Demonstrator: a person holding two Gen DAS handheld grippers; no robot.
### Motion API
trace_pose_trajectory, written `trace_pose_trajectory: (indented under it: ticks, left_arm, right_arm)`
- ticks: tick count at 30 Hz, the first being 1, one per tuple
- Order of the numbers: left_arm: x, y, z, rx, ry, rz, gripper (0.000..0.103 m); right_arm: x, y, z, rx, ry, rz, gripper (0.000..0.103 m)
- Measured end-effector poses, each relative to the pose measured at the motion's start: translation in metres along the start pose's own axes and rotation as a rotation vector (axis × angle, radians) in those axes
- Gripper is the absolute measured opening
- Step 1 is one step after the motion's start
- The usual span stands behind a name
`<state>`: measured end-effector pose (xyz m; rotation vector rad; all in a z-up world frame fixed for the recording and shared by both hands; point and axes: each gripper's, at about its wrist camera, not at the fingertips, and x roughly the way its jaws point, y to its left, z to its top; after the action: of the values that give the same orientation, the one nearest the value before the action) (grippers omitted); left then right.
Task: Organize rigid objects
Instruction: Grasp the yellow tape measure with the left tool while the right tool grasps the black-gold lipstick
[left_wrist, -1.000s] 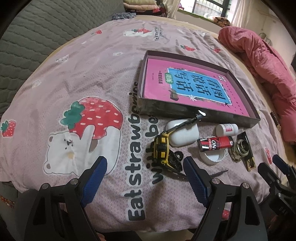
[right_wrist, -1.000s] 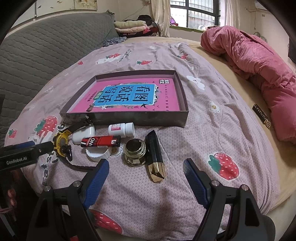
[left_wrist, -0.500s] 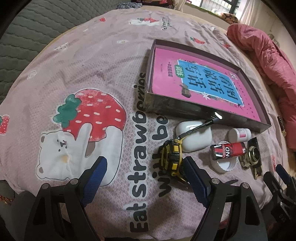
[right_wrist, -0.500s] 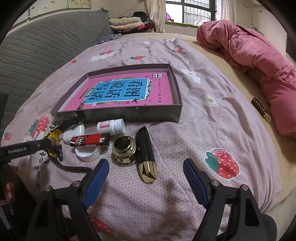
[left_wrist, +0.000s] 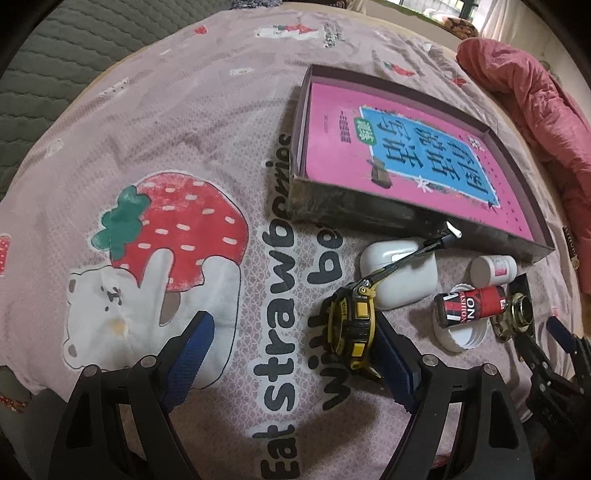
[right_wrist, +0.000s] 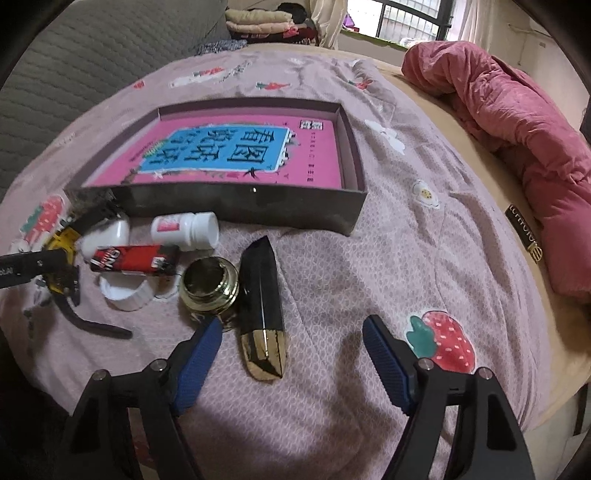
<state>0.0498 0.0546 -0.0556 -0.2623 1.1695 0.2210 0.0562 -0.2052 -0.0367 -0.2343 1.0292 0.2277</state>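
Black-and-gold faceted case (right_wrist: 262, 310), hard, glossy, likely slippery, lies just before the dark shallow box (right_wrist: 236, 206); grip mid-length across its flat sides; right gripper (right_wrist: 291, 360) jaws closing, nothing held; left gripper (left_wrist: 291, 354) jaws spread, empty.

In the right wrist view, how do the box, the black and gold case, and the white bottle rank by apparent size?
1. box
2. black and gold case, though it lies nearest the camera
3. white bottle

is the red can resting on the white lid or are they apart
Touching. The left wrist view shows the red can lying across the white lid, overlapping its rim with no gap; the right wrist view agrees.
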Motion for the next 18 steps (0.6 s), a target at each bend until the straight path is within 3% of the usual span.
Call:
trace_pose_trajectory:
  ticks: [5, 8, 14, 18]
  left_arm:
    - [0.004, -0.003, 0.002, 0.017, 0.002, 0.009, 0.084]
    - [0.006, -0.005, 0.004, 0.025, 0.003, 0.017, 0.076]
    - [0.004, -0.014, 0.004, 0.066, -0.003, 0.017, 0.049]
    - [0.007, -0.024, 0.007, 0.082, 0.008, 0.008, 0.029]
  right_arm:
    - [0.009, 0.002, 0.002, -0.018, 0.000, -0.010, 0.061]
    - [0.012, 0.005, 0.004, -0.030, -0.006, -0.012, 0.055]
    - [0.016, 0.008, 0.008, -0.036, -0.008, -0.005, 0.045]
    - [0.017, 0.007, 0.010, -0.040, -0.018, 0.025, 0.032]
